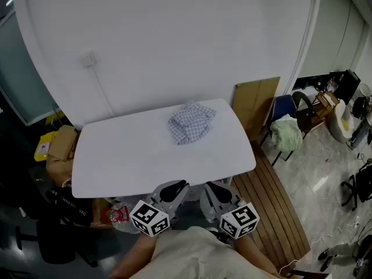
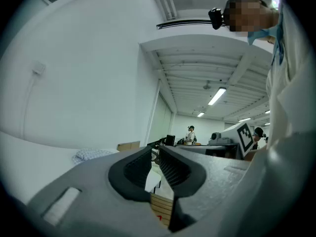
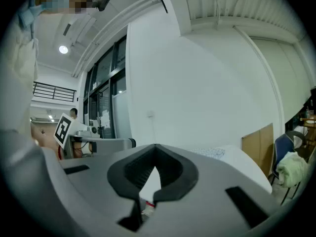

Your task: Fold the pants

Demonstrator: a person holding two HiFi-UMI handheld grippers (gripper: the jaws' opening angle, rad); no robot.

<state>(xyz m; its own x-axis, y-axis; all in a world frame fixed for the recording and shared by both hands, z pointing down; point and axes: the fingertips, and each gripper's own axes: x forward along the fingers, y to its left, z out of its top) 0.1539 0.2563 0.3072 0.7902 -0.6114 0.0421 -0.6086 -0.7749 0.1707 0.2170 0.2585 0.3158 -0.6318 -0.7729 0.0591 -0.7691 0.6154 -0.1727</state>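
Observation:
The pants (image 1: 190,122) are a crumpled blue-and-white checked heap on the far right part of the white table (image 1: 116,156). Both grippers hang level just off the table's near edge, close to the person's body and well short of the pants. My left gripper (image 1: 176,186) has a narrow gap between its jaws and nothing in it. My right gripper (image 1: 213,188) has its tips together, empty. In the left gripper view the pants (image 2: 91,154) lie beyond the left gripper (image 2: 154,151). In the right gripper view the pants (image 3: 210,153) lie past the right gripper (image 3: 155,147).
A cardboard sheet (image 1: 256,103) leans on the wall behind the table's right end. A blue chair with a green cloth (image 1: 286,133) stands beside it on wooden slats (image 1: 273,202). Boxes and a yellow bag (image 1: 55,147) crowd the left end. A black chair (image 1: 58,237) is at lower left.

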